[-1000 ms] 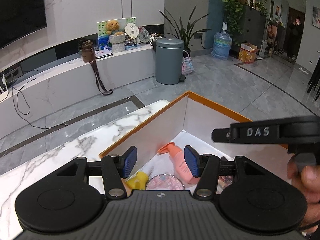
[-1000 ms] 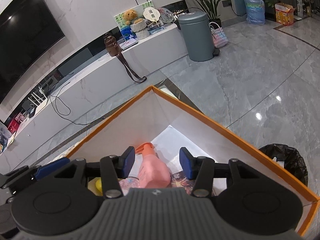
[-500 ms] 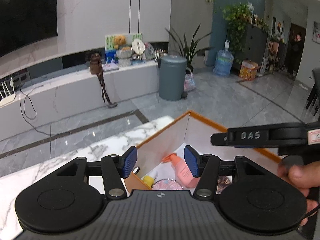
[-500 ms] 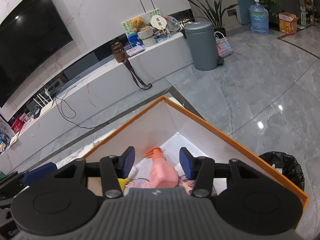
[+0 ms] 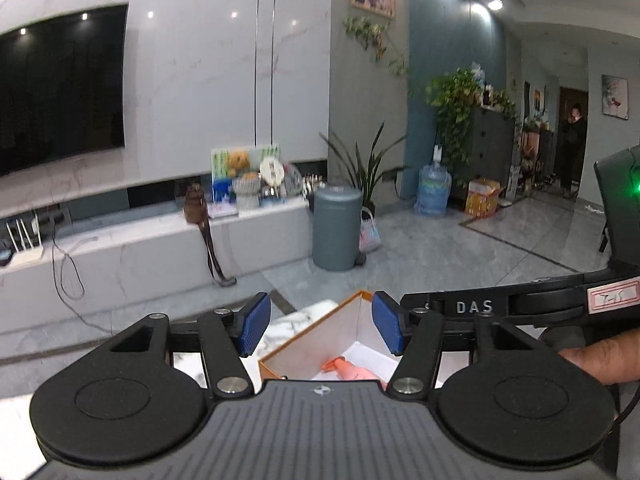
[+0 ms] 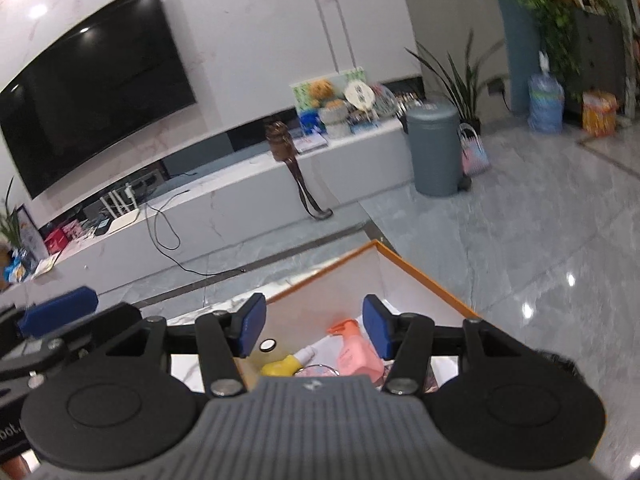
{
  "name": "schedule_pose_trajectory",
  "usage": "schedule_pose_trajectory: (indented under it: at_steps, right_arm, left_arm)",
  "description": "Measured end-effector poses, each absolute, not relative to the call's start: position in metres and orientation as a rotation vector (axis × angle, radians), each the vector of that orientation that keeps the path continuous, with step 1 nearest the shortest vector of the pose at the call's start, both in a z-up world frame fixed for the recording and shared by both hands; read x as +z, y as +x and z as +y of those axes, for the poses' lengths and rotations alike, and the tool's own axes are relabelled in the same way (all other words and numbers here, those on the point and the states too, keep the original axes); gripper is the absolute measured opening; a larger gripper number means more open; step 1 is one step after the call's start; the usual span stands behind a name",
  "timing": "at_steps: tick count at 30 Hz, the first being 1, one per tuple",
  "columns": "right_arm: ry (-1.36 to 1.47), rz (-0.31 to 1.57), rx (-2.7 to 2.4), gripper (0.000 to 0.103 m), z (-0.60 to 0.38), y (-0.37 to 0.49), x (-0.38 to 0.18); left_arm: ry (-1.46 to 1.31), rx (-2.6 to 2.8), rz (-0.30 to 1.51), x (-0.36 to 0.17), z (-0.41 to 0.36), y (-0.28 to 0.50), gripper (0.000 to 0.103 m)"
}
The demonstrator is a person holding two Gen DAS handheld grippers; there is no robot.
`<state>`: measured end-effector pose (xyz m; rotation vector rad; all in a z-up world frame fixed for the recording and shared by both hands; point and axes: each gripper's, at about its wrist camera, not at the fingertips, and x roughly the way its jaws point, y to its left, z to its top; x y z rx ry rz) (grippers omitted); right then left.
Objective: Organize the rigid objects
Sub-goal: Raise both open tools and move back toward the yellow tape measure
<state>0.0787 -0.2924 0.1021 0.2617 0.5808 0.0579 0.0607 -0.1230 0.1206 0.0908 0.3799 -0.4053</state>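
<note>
White marble tabletop (image 6: 256, 304) with grey veining; orange-rimmed box (image 6: 424, 276) set at its far corner, rim close to the table edge. Inside the box: pink pump bottle (image 6: 358, 354) lying on the white floor, yellow bottle (image 6: 280, 368) beside it to the left, a round glittery item partly hidden by the gripper body. Beyond the edge: open grey tiled floor (image 6: 520, 240), grey bin (image 5: 335, 232) and low white TV bench (image 5: 140, 252) well apart from the table.

Left gripper (image 5: 321, 328): jaws apart, just widened, nothing between the pads. Right gripper (image 6: 311, 328): jaws apart, just widened, empty, above the box with the pink pump bottle seen below the gap.
</note>
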Motion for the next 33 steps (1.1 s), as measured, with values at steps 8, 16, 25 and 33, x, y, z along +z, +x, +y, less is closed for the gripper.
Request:
schedule_pose_trajectory:
  at_steps: [8, 16, 25, 33]
  right_arm:
    - [0.138, 0.454, 0.111, 0.056, -0.274, 0.012, 0.131]
    - [0.023, 0.435, 0.149, 0.061, -0.257, -0.036, 0.117]
    - [-0.073, 0.514, 0.179, 0.061, -0.25, -0.057, 0.071]
    - [-0.157, 0.6, 0.241, 0.061, -0.229, -0.068, 0.021]
  left_arm:
    - [0.104, -0.421, 0.324, 0.127, -0.109, 0.021, 0.072]
    - [0.033, -0.476, 0.364, 0.119, -0.086, 0.004, 0.074]
    - [0.064, -0.422, 0.485, 0.073, -0.065, 0.009, 0.075]
    - [0.105, -0.379, 0.553, 0.039, -0.051, 0.017, 0.075]
